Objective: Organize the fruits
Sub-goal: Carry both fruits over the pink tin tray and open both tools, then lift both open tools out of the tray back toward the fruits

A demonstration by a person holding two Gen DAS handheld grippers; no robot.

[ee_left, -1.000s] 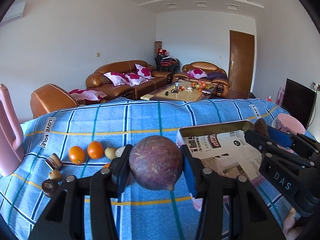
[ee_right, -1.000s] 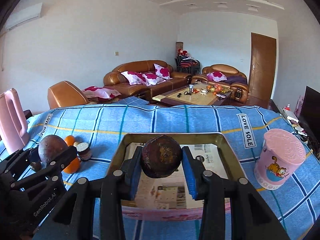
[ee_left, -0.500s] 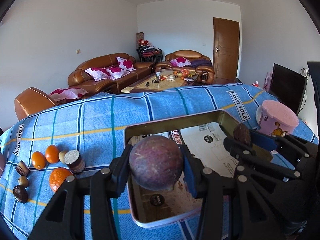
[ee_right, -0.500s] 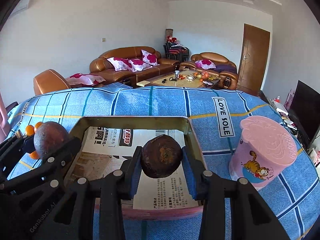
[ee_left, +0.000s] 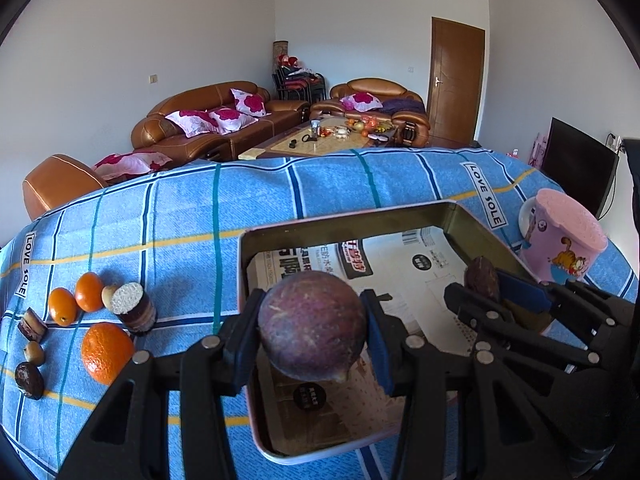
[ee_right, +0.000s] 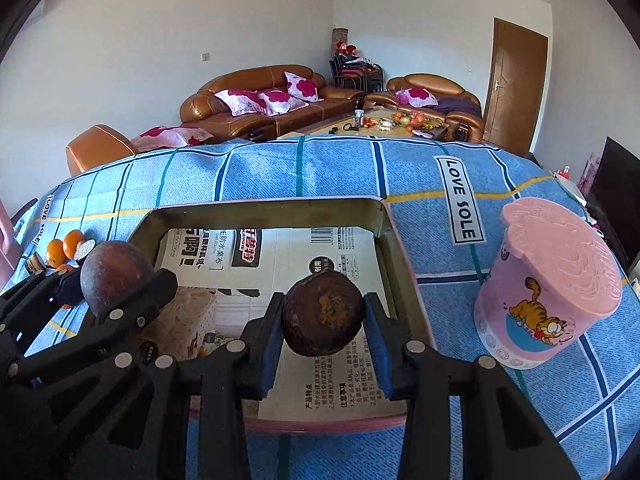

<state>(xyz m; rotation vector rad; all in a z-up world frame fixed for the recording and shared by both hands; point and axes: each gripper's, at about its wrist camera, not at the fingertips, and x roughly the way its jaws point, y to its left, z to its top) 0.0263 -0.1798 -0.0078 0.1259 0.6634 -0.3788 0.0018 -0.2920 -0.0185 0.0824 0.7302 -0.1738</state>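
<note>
Three oranges (ee_left: pixel 107 353), two held fruits (ee_left: pixel 312 325), one tray (ee_left: pixel 344 222), one cup (ee_left: pixel 562 236).

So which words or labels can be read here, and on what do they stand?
"LOVE SOLE": label on the cloth.
"LOVE SOLE": second label, cloth's left edge.
Paper in the tray: Chinese print and a barcode, too small to read.
Pink cup: cartoon cat, no words legible.

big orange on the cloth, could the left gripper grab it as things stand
Probably not yet. The left gripper is shut on a purple round fruit over the tray, so its jaws are full. The big orange itself lies uncovered, left of the tray.
</note>
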